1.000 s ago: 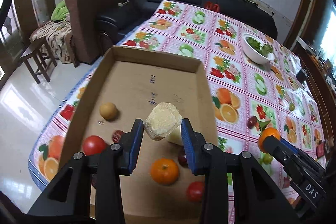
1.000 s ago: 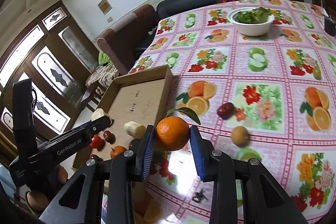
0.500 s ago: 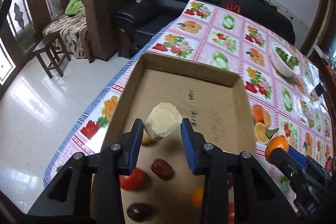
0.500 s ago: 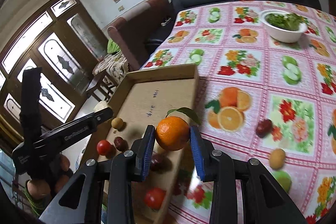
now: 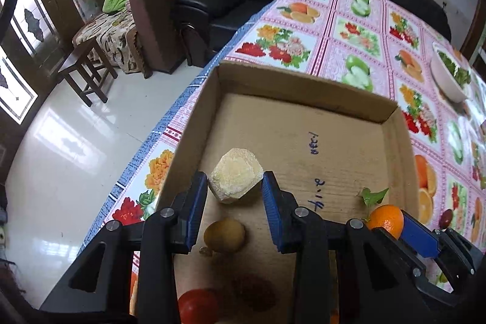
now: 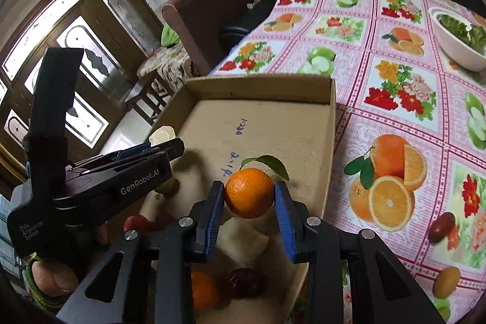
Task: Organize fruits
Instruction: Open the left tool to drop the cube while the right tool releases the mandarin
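A pale peeled fruit chunk is clamped between the blue pads of the left gripper, held above the floor of the cardboard box towards its left wall. An orange with a green leaf is clamped in the right gripper, held over the box near its right wall. On the box floor, towards its near end, a small brown fruit, a red tomato and a dark date are seen. The box is set at the left edge of the tablecloth; a white bowl of greens is placed towards the far right edge
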`<act>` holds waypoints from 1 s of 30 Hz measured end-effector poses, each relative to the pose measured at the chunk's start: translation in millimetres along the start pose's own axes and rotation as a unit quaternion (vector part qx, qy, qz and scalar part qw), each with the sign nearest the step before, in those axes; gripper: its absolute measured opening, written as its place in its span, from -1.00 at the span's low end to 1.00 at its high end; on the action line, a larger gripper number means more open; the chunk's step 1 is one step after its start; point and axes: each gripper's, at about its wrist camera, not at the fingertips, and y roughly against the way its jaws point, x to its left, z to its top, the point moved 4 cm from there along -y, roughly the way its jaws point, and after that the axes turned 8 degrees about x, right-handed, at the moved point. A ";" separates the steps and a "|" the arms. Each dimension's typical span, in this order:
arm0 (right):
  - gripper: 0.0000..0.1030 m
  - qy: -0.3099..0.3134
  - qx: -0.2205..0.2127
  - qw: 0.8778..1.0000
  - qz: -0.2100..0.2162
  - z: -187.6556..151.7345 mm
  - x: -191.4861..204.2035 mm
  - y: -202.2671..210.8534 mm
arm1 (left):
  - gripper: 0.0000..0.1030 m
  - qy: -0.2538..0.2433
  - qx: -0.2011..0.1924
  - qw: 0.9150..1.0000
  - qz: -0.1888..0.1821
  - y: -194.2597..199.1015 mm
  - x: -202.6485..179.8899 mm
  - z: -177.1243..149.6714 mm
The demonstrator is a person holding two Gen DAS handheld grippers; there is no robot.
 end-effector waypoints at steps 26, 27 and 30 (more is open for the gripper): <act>0.00 0.014 -0.012 1.000 -0.023 -14.1 6.0 23.3 | -0.22 0.023 -0.043 0.999 -0.020 47.3 9.7 -25.2; 0.01 0.012 -0.015 1.000 -0.023 -16.1 6.0 27.2 | -0.22 0.025 -0.046 0.998 -0.021 50.8 10.0 -27.6; 0.01 0.007 -0.023 1.000 -0.019 -25.4 5.7 39.9 | -0.22 0.025 -0.052 0.998 -0.027 58.9 9.2 -34.2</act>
